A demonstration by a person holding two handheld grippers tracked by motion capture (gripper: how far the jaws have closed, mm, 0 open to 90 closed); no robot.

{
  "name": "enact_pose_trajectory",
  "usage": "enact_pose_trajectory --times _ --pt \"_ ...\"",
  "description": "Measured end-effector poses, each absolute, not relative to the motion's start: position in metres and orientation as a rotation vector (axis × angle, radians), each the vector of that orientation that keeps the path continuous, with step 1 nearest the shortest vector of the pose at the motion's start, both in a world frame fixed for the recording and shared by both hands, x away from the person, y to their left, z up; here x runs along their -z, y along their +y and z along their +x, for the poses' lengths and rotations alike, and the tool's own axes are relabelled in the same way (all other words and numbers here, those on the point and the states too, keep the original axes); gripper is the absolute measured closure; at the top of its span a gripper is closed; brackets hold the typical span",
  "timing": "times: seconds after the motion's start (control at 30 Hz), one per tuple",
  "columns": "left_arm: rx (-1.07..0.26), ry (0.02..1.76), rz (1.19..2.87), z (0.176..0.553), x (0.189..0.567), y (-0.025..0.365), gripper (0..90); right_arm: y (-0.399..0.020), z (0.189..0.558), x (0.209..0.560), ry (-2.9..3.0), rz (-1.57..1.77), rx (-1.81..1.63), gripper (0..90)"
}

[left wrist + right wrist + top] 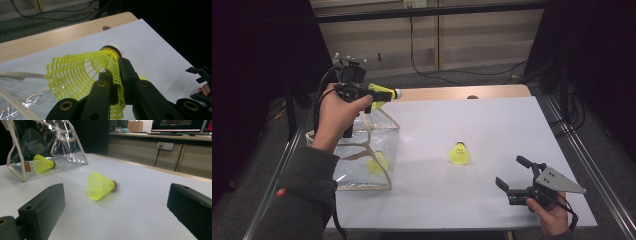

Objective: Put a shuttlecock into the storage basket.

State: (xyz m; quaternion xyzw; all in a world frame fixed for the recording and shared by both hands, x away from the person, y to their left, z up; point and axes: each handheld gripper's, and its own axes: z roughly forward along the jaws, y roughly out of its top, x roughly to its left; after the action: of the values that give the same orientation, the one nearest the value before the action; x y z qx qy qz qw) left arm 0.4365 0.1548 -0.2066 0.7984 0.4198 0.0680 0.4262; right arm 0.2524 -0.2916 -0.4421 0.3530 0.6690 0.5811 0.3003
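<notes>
Shuttlecock (82, 72) skirt pinched between left gripper (113, 75) jaws.

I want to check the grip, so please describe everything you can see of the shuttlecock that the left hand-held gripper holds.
The held shuttlecock has a bright yellow plastic mesh skirt, a yellow band and a white rounded cork tip. The left hand-held gripper is shut on it: its black jaws pinch one side of the skirt, which bends and looks squashed there. The shuttlecock lies roughly level, tip pointing away from the hand, raised in the air above the clear bag at the table's left edge. Nothing else touches it.
</notes>
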Motion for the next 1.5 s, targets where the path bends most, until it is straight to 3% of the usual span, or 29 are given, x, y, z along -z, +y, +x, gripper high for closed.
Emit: enact_pose_trajectory --times 1.5 --pt "-0.249 1.185 1.952 0.442 0.216 0.199 87.0 -0.293 0.252 0.442 1.767 0.939 -1.545 1.5"
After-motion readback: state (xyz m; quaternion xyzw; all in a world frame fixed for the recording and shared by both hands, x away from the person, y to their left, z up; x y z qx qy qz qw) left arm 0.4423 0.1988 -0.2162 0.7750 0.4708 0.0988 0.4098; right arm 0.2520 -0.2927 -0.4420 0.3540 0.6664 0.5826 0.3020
